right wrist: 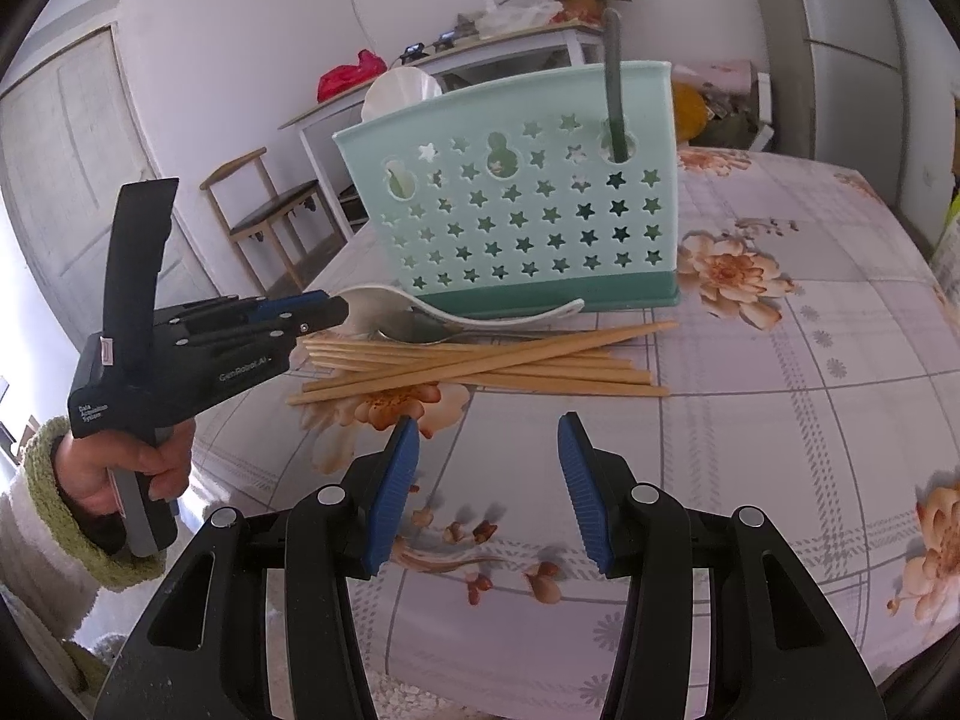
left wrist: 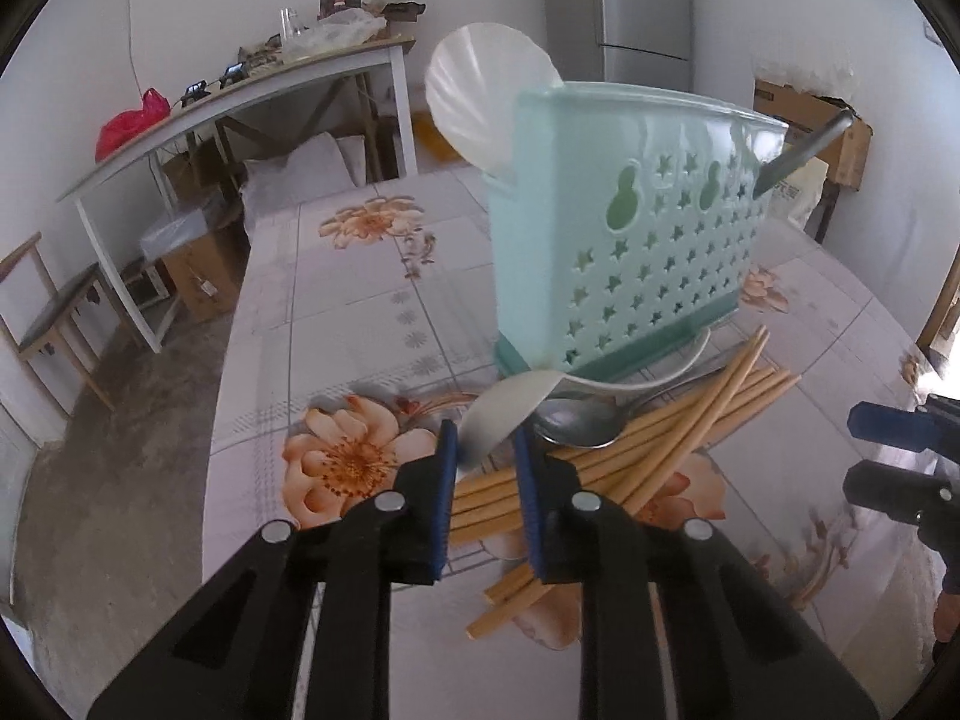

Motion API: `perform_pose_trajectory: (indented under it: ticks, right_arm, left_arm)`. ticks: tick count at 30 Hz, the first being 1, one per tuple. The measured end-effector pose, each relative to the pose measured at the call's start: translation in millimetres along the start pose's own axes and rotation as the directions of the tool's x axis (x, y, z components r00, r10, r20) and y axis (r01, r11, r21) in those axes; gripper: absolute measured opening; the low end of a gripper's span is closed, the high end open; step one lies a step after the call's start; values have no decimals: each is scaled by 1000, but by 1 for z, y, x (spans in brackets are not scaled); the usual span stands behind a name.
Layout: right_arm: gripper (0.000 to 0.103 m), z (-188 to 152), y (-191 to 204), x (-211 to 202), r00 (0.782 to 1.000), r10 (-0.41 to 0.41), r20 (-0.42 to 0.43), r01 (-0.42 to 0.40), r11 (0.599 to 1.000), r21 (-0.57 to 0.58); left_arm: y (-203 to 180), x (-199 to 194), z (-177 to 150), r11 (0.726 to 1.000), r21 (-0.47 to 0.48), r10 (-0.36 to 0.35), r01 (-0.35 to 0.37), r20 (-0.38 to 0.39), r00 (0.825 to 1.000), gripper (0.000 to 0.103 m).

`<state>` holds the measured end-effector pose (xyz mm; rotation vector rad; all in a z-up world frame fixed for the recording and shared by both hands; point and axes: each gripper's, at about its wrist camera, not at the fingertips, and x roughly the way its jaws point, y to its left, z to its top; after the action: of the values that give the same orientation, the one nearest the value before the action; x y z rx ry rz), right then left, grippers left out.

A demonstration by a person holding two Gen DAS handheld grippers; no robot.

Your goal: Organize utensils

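White ceramic spoon (left wrist: 501, 414) lies on my floral tabletop (left wrist: 360, 312) before the mint holder (left wrist: 624, 228), its bowl clenched in my left gripper (left wrist: 483, 450) fingers. Right gripper (right wrist: 487, 468) fingers: spread, empty. Chopsticks (right wrist: 480, 363) alongside.

The left gripper (left wrist: 483, 438) pointed down toward twelve o'clock, jaws narrow (contact unclear). The right gripper (right wrist: 487, 438) stood half-open, empty.
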<state>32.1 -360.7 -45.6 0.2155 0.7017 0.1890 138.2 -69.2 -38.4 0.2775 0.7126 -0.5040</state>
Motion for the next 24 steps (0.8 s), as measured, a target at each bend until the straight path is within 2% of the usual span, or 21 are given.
perform_pose_trajectory:
  ticks: [5,7,9,11,24]
  right_arm:
    - [47,0,6,-2,1000,-6,4,6,1000,-24]
    - [47,0,8,-4,1000,-15,7,15,999,-35]
    - [47,-1,9,-6,1000,-23,11,23,999,-41]
    - [47,-1,10,-7,1000,-25,12,26,999,-38]
    - [47,2,17,-10,999,-24,34,26,998,-50]
  left_arm:
    - [0,17,-2,1000,-5,14,-15,-48,999,19]
    - [3,19,-1,999,-23,24,-25,-35,999,15]
    - [6,16,-1,999,-39,38,-38,-13,999,7]
    - [11,10,1,997,-65,46,-45,16,999,4]
    - [36,-35,1,986,-158,70,-53,102,992,3]
